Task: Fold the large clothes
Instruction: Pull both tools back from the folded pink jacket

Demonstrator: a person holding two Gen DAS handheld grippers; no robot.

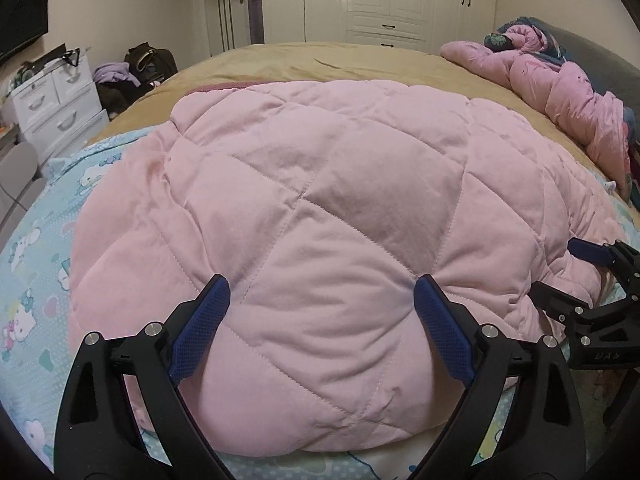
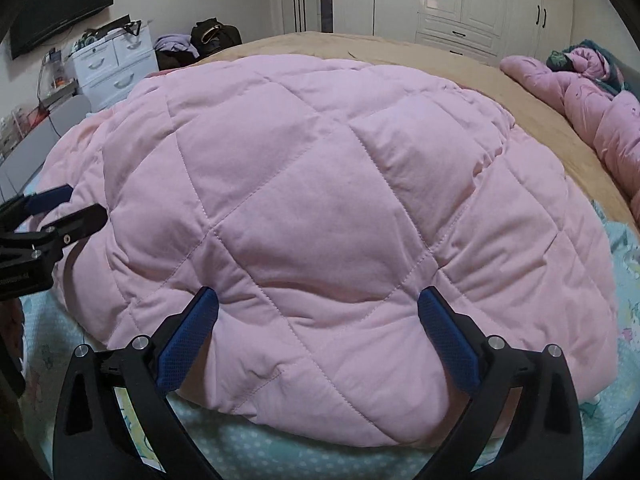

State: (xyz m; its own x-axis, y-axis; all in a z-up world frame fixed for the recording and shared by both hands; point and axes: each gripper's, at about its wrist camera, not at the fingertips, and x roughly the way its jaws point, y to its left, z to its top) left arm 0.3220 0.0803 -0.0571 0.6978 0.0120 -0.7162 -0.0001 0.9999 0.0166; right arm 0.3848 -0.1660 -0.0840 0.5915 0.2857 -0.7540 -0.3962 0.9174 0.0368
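Observation:
A large pink quilted garment (image 1: 320, 216) lies spread on the bed and fills both views; it also shows in the right wrist view (image 2: 320, 200). My left gripper (image 1: 322, 292) is wide open, its blue pads on either side of the garment's near edge, pressing against the fabric. My right gripper (image 2: 318, 304) is wide open in the same way on the near edge further right. The right gripper shows at the right edge of the left wrist view (image 1: 592, 272). The left gripper shows at the left edge of the right wrist view (image 2: 60, 208).
A light blue cartoon-print sheet (image 1: 36, 264) lies under the garment on a tan bedspread (image 1: 320, 60). A bunched pink duvet (image 1: 560, 88) lies along the bed's right side. White drawers (image 1: 56, 100), bags (image 1: 148, 64) and white wardrobes (image 1: 384, 0) stand beyond the bed.

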